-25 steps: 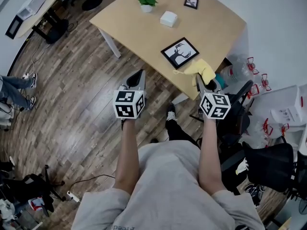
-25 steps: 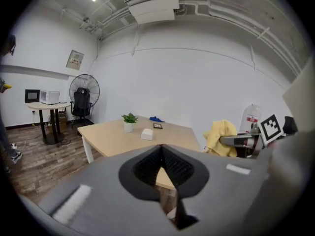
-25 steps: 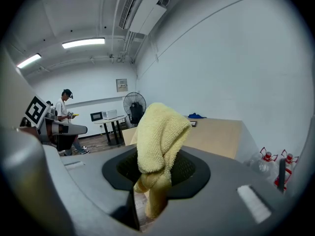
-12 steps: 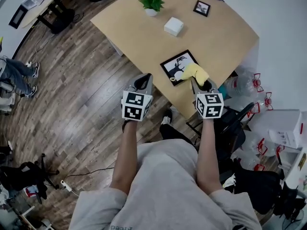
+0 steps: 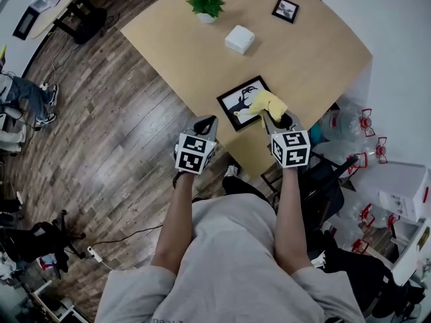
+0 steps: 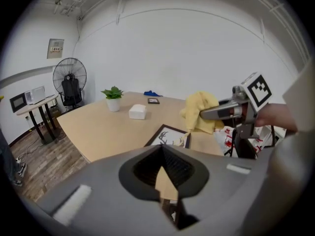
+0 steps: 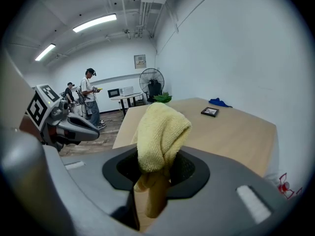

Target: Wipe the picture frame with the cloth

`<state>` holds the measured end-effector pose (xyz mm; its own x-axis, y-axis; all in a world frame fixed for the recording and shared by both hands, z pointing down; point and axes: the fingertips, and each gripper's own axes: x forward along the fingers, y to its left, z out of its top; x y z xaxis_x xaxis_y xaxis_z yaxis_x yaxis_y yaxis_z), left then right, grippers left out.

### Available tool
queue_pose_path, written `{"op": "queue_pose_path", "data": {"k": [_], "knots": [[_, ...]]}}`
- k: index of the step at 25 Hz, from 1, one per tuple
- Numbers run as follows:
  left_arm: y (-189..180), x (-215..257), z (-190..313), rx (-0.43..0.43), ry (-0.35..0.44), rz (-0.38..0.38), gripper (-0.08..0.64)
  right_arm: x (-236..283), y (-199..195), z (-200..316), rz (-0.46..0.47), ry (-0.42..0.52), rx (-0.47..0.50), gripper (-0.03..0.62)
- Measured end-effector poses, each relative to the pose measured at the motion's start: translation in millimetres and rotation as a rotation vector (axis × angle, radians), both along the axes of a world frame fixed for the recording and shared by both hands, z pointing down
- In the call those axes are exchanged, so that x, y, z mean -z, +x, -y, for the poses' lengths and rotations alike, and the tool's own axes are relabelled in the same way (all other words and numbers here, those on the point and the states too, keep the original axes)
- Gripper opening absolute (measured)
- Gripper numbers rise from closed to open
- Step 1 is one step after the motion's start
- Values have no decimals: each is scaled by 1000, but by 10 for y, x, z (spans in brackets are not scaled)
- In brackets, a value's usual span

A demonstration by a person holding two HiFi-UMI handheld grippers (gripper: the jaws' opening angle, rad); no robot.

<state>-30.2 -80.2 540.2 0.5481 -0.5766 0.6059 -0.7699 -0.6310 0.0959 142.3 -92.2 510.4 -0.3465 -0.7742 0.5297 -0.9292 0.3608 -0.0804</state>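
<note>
The head view looks steeply down from above the person (image 5: 229, 261). It is high enough to take in the left tool (image 5: 205, 122), the right tool (image 5: 280, 118), most of the counter (image 5: 303, 59) and a wide stretch of wooden floor (image 5: 114, 126). The left gripper view sits low, close behind its own jaws. It faces across the counter to a white wall (image 6: 197, 58), with the right tool at its right side. The right gripper view sits just as close behind its jaws, the yellow cloth (image 7: 160, 132) filling its middle, and faces along the counter into the open room. All three views share the counter top, the potted plant (image 5: 207, 2) and the small frame (image 5: 286, 9).
</note>
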Motion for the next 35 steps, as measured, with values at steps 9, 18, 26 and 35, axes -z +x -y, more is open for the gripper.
{"op": "queue_pose_path", "data": {"k": [9,18,26,35], "knots": [[191,-486,-10,-6,-103,45,51,-129,94,250,44,-32,94,115],[416,-788,-9,-84,-153,72,51,-264,-122,396,-57,-32,205,115],[553,-1034,149,-158,-189,101,51,-407,-238,623,-75,-71,310,117],[642,-1208,210,-238,-221,130,51,-565,-503,948,-105,-118,439,117]]}}
